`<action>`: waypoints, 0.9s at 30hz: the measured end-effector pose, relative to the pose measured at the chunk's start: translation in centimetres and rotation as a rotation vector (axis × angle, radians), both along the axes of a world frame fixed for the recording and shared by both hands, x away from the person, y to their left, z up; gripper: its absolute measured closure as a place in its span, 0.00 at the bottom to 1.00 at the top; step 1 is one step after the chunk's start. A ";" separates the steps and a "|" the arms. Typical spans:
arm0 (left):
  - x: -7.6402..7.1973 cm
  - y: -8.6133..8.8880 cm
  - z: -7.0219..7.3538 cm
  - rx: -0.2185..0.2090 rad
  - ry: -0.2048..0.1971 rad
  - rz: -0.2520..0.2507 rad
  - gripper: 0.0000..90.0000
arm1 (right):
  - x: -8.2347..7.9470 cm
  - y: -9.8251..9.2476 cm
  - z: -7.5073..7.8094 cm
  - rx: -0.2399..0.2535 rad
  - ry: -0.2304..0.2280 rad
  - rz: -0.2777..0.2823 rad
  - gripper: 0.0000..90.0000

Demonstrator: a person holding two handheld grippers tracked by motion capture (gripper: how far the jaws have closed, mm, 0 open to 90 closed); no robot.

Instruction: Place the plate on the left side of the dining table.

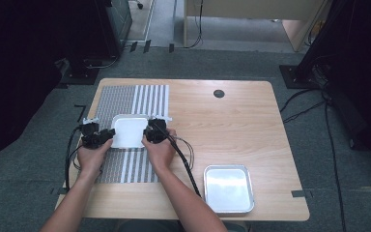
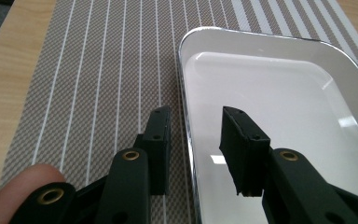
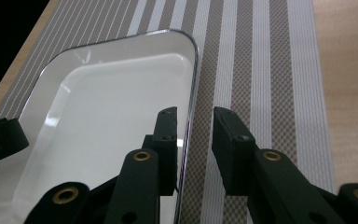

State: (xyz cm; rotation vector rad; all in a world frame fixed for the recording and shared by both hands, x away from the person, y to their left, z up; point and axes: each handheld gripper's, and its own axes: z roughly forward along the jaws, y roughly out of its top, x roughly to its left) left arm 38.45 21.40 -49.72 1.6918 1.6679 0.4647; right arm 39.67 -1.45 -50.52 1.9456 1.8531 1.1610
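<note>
A shallow white tray [image 1: 128,130] with a shiny rim lies on a striped grey-and-white placemat [image 1: 125,96]. My left gripper [image 1: 107,135] is at the tray's left rim and my right gripper [image 1: 147,133] at its right rim. In the left gripper view the tray [image 2: 270,84] has its rim between the jaws of my left gripper [image 2: 196,116], one jaw over the mat [image 2: 98,70] and one inside, with gaps on both sides. In the right gripper view my right gripper [image 3: 196,114] straddles the tray's [image 3: 112,102] rim the same way, pads off it.
A second metal tray [image 1: 228,188] sits near the table's front right edge, on bare wood. A dark round cable hole [image 1: 219,93] is at the back of the table. Cables trail from both grippers toward the person.
</note>
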 end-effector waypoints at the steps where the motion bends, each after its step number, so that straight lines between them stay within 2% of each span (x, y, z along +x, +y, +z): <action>1: -0.5 0.1 0.1 0.004 0.011 -0.010 0.72 | -0.5 -0.1 0.1 -0.001 0.016 0.022 0.80; 6: -1.1 -0.6 0.1 0.020 0.028 -0.058 0.75 | -1.1 0.1 0.0 0.007 0.050 0.038 0.86; 7: -1.0 -0.8 0.0 0.043 0.032 -0.052 0.80 | -1.2 0.3 -0.1 0.023 0.073 0.031 0.91; 8: -1.0 -0.8 0.0 0.043 0.032 -0.052 0.83 | -1.2 0.3 -0.1 0.023 0.073 0.031 0.91; 9: -0.8 -0.9 -0.1 0.060 0.038 -0.035 0.86 | -1.1 0.3 -0.2 0.028 0.084 0.006 0.96; 11: -0.6 -1.0 -0.2 0.070 0.038 -0.034 0.90 | -1.1 0.3 -0.3 0.050 0.095 -0.017 0.98; 14: -0.3 -1.0 -0.3 0.073 0.035 -0.026 0.92 | -0.9 0.3 -0.4 0.071 0.098 -0.043 0.98; 16: 0.2 -0.9 -0.4 0.052 0.029 -0.007 0.94 | -0.7 0.3 -0.5 0.083 0.094 -0.060 0.99; 21: 1.2 -1.1 -0.1 0.060 0.024 0.013 0.95 | -0.2 0.5 -0.6 0.096 0.083 -0.089 0.98; 24: 1.5 -0.9 -0.3 0.048 0.027 0.037 0.95 | 0.1 0.5 -0.7 0.115 0.086 -0.081 0.98; 27: 1.5 -0.8 -0.5 0.051 0.024 0.037 0.94 | 0.2 0.7 -0.7 0.109 0.079 -0.074 0.98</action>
